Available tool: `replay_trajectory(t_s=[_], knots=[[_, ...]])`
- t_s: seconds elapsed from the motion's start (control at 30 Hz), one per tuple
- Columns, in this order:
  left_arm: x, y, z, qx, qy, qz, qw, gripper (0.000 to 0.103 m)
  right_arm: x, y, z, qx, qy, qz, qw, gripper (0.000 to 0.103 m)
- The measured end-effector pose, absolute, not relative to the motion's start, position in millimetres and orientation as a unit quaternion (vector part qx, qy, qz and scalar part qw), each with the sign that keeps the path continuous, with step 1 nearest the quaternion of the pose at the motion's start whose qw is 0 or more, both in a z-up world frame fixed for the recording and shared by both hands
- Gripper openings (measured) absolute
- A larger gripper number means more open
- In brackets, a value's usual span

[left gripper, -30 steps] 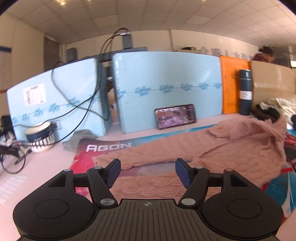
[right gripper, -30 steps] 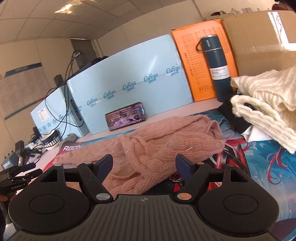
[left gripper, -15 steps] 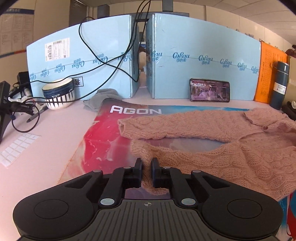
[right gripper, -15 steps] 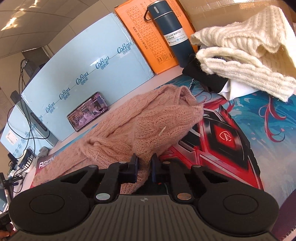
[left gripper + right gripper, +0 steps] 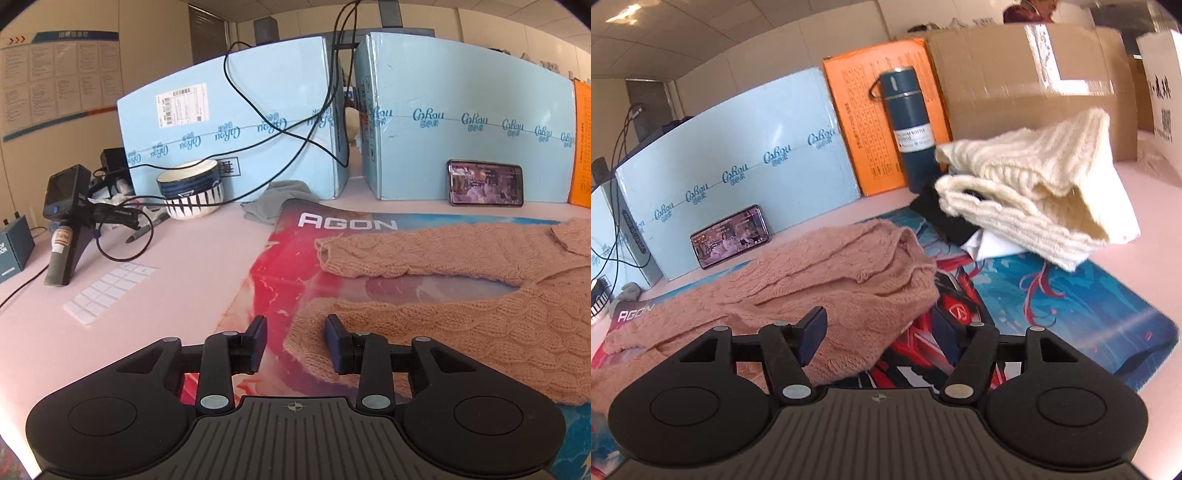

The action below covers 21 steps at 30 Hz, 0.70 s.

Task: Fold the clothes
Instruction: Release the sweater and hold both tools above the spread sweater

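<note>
On the printed gaming mat (image 5: 325,221) covering the pale pink surface (image 5: 166,280) lies one pink cable-knit sweater (image 5: 461,317), one sleeve stretched toward the "AGON" lettering; count otherwise: two light-blue foam boards (image 5: 461,122), one phone (image 5: 485,182), one striped bowl (image 5: 192,192), one dark-blue flask (image 5: 910,125), one pile of cream knitwear (image 5: 1034,184). Left gripper (image 5: 295,343): jaws spread, straddling the sweater's near hem corner, holding nothing. Right gripper (image 5: 879,336): jaws spread over the bunched sweater, holding nothing.
</note>
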<state>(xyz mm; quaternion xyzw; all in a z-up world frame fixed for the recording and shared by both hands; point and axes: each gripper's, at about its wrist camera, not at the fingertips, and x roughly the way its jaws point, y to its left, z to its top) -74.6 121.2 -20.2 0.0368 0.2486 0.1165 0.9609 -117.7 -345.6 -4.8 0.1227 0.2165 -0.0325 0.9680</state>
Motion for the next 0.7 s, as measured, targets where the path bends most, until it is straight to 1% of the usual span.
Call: replay_trajectory(t_s=[0.03, 0.07, 0.1, 0.13, 0.2, 0.27, 0.37, 0.4, 0.43, 0.53, 0.57, 0.6, 0.63, 0.67, 0.7], knots=[[-76.8, 118.3, -16.3, 0.034, 0.234, 0.111, 0.965, 0.055, -116.4, -337.5, -1.0, 0.100, 0.204, -0.018, 0.974, 0.070], [-79.0, 115.3, -12.5, 0.032, 0.219, 0.105, 0.970, 0.069, -111.9, -328.3, 0.9, 0.083, 0.198, 0.009, 0.977, 0.072], [-80.0, 110.4, -8.4, 0.021, 0.214, 0.081, 0.973, 0.077, -104.5, -318.2, 1.7, 0.071, 0.201, 0.036, 0.976, 0.072], [-80.7, 103.0, -7.1, 0.013, 0.218, 0.041, 0.975, 0.088, -95.7, -307.9, 2.3, 0.060, 0.209, 0.063, 0.974, 0.072], [-82.1, 88.1, -4.6, -0.004, 0.225, -0.038, 0.974, 0.089, -75.3, -283.1, 1.1, 0.045, 0.241, 0.122, 0.962, 0.070], [-83.8, 67.4, -6.6, 0.008, 0.226, -0.088, 0.970, 0.089, -62.4, -272.3, -3.2, 0.035, 0.263, 0.135, 0.955, 0.069], [-81.7, 44.1, -15.9, 0.039, 0.239, -0.107, 0.964, 0.089, -46.7, -262.9, -10.7, 0.020, 0.288, 0.132, 0.948, 0.067], [-81.0, 36.4, -19.0, 0.049, 0.243, -0.113, 0.962, 0.089, -41.4, -259.8, -13.2, 0.015, 0.296, 0.132, 0.946, 0.063], [-80.2, 28.6, -22.1, 0.059, 0.247, -0.119, 0.960, 0.090, -36.2, -256.6, -15.7, 0.010, 0.304, 0.131, 0.944, 0.056], [-75.7, 21.6, -32.5, 0.085, 0.274, -0.112, 0.951, 0.090, -20.5, -247.2, -23.2, -0.004, 0.329, 0.128, 0.936, 0.048], [-74.8, 21.0, -34.3, 0.085, 0.278, -0.110, 0.951, 0.090, -15.3, -244.1, -25.7, -0.009, 0.337, 0.127, 0.933, 0.046], [-74.9, 23.0, -35.8, 0.080, 0.280, -0.111, 0.950, 0.090, -13.6, -244.7, -27.2, -0.009, 0.339, 0.124, 0.932, 0.038], [-74.9, 25.1, -37.4, 0.075, 0.282, -0.112, 0.950, 0.090, -14.4, -249.4, -27.5, -0.003, 0.336, 0.116, 0.935, 0.022], [-75.5, 26.4, -37.7, 0.072, 0.282, -0.111, 0.950, 0.091, -14.7, -255.1, -27.7, 0.005, 0.332, 0.103, 0.938, 0.013], [-76.1, 27.6, -38.1, 0.069, 0.281, -0.111, 0.951, 0.091, -15.2, -260.8, -27.9, 0.017, 0.328, 0.098, 0.939, 0.008]])
